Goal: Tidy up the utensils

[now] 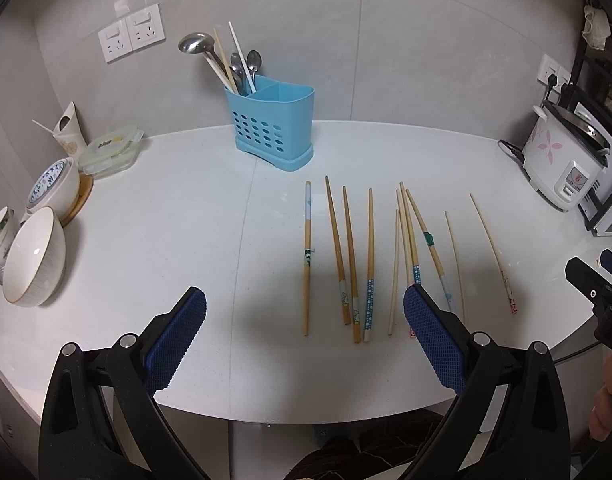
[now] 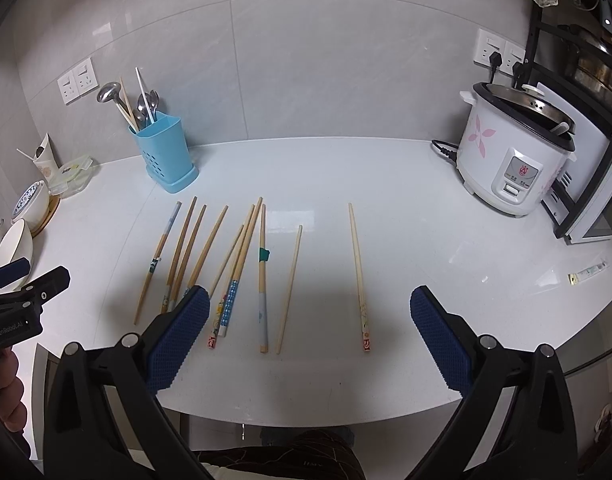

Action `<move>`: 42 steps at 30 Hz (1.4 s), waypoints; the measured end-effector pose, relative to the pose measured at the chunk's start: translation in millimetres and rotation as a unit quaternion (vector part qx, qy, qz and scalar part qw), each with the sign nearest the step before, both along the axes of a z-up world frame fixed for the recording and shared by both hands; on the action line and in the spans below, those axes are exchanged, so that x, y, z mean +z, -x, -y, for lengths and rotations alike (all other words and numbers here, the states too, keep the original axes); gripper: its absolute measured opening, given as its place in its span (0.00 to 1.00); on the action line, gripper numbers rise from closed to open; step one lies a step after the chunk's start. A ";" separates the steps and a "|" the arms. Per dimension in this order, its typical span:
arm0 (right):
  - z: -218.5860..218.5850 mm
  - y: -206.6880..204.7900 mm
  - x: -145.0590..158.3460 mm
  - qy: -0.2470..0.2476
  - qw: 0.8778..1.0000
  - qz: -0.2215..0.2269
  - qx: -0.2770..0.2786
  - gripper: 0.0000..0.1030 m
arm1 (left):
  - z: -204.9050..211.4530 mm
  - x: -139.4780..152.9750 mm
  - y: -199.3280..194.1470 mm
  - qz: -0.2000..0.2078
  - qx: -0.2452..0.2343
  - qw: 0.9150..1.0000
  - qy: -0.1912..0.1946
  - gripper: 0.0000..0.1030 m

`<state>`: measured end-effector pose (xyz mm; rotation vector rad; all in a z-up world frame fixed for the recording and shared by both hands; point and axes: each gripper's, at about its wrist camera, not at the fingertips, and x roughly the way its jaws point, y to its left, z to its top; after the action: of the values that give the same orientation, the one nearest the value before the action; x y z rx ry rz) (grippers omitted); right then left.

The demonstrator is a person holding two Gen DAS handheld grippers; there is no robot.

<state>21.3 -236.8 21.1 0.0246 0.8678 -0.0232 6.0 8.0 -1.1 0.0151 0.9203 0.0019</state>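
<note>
Several wooden chopsticks (image 1: 370, 264) (image 2: 262, 276) lie side by side on the white counter (image 1: 186, 220) (image 2: 405, 216), tips toward the wall. One chopstick (image 2: 358, 276) lies apart at the right. A blue two-part utensil holder (image 1: 274, 124) (image 2: 164, 152) stands near the wall; its left part holds spoons, a ladle and chopsticks. My left gripper (image 1: 304, 312) hovers open above the near ends of the chopsticks, holding nothing. My right gripper (image 2: 309, 312) is open too, over the right-hand chopsticks. The right gripper's fingers (image 1: 589, 280) show in the left wrist view at the right edge.
Bowls (image 1: 34, 256) (image 2: 14, 244), a lidded food box (image 1: 110, 150) and a paper cup (image 1: 70, 128) crowd the counter's left end. A white rice cooker (image 2: 513, 156) (image 1: 565, 160) with its cord stands at the right, beside a black rack (image 2: 577, 80). A small tube (image 2: 589, 270) lies at the right edge.
</note>
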 end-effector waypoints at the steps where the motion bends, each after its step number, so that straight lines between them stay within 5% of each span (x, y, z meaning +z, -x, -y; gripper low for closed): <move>1: 0.0 -0.5 0.0 0.000 1.000 0.000 0.000 0.94 | -0.2 -0.1 -0.2 0.000 0.000 1.000 -0.001 0.94; 32: 6.6 -17.1 -0.9 -0.002 1.000 0.001 -0.004 0.94 | 4.2 2.0 -13.8 -0.002 -0.002 1.000 -0.007 0.94; 42: 3.7 -43.9 -8.9 0.008 1.000 -0.012 0.008 0.94 | -11.6 -13.1 -52.3 -0.038 0.007 0.999 0.007 0.94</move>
<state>65.1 -240.5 12.3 0.0026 0.8921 -0.0152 58.3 19.7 -14.1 -0.0047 0.9966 0.0079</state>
